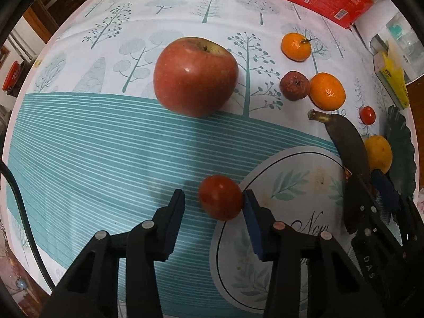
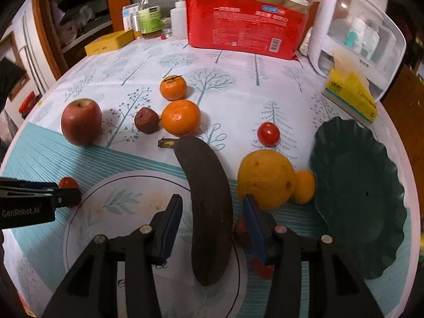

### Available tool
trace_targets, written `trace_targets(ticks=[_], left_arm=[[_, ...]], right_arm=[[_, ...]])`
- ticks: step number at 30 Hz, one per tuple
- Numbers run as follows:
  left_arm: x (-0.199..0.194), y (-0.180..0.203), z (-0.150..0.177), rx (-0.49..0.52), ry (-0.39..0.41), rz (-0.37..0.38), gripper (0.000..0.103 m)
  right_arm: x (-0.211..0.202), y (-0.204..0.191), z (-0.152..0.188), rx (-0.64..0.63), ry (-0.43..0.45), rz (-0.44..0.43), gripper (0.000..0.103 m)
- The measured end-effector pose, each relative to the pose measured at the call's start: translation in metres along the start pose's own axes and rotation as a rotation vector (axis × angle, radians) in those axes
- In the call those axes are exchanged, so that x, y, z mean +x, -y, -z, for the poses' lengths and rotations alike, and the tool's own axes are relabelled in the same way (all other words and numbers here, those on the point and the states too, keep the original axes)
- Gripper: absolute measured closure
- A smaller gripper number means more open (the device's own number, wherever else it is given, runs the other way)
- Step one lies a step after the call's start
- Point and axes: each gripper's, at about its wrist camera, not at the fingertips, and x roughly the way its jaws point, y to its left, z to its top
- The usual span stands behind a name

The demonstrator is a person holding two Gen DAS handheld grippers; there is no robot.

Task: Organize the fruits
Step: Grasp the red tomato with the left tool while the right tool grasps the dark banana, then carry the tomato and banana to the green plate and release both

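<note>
Fruit lay scattered over the tabletop (image 1: pixel 87 164), which wore a pale cloth printed with teal trees and stripes. Nearest the left gripper (image 1: pixel 213 201) sat a small red tomato (image 1: pixel 220 197), between its spread jaws; the tomato touched the right-hand blue pad while a gap remained on the other side, so nothing was clamped. Beyond it stood a large red apple (image 1: pixel 195 75).

The right gripper (image 2: pixel 212 206) hovered with its jaws wide on either side of an overripe, nearly black banana (image 2: pixel 209 206), which lay lengthwise on the cloth, stem pointing away. The pads did not appear to press it. Just beside the banana rested a big yellow-orange citrus fruit (image 2: pixel 265 179), with a smaller orange one (image 2: pixel 304 186) touching it and nearly against the rim of a dark green scalloped plate (image 2: pixel 371 225). The plate held no fruit.

Farther back were a second little red tomato (image 2: pixel 268 133), two mandarins (image 2: pixel 180 118) one behind the other, and a shrivelled dark red fruit (image 2: pixel 146 120) next to the nearer mandarin. At the far edge stood a red package (image 2: pixel 246 29), a yellow box (image 2: pixel 108 43), a yellow tissue pack (image 2: pixel 352 95) and a white storage case (image 2: pixel 357 26).
</note>
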Motion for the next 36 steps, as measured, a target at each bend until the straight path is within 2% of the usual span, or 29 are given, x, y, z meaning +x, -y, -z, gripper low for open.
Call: trace_targets(ticks=[7,10,13,14,21,28,36], left_arm=[[0.005,0.004,-0.005,0.021,0.001,0.021,0.07],[0.006,0.005,-0.009,0.026,0.005,0.027,0.07],[0.007,0.005,-0.012,0.027,0.006,0.036,0.071],[0.007,0.005,-0.012,0.028,0.007,0.039,0.071],[0.003,0.001,-0.009,0.029,0.023,0.05,0.073],[-0.028,0.013,0.003,0.075,0.103,0.047,0.073],[-0.085,0.032,0.025,0.165,0.245,0.054,0.073]], right_arm=[[0.015,-0.013,-0.006,-0.051,-0.031,0.041,0.055],[0.019,-0.014,-0.007,-0.052,-0.033,0.047,0.055],[0.023,-0.013,-0.008,-0.051,-0.032,0.056,0.062],[0.024,-0.012,-0.009,-0.052,-0.035,0.068,0.068],[0.023,-0.006,-0.01,-0.039,-0.037,0.041,0.071],[0.004,-0.01,-0.01,-0.032,-0.005,0.018,0.071],[-0.048,-0.006,-0.011,-0.012,0.116,-0.017,0.071]])
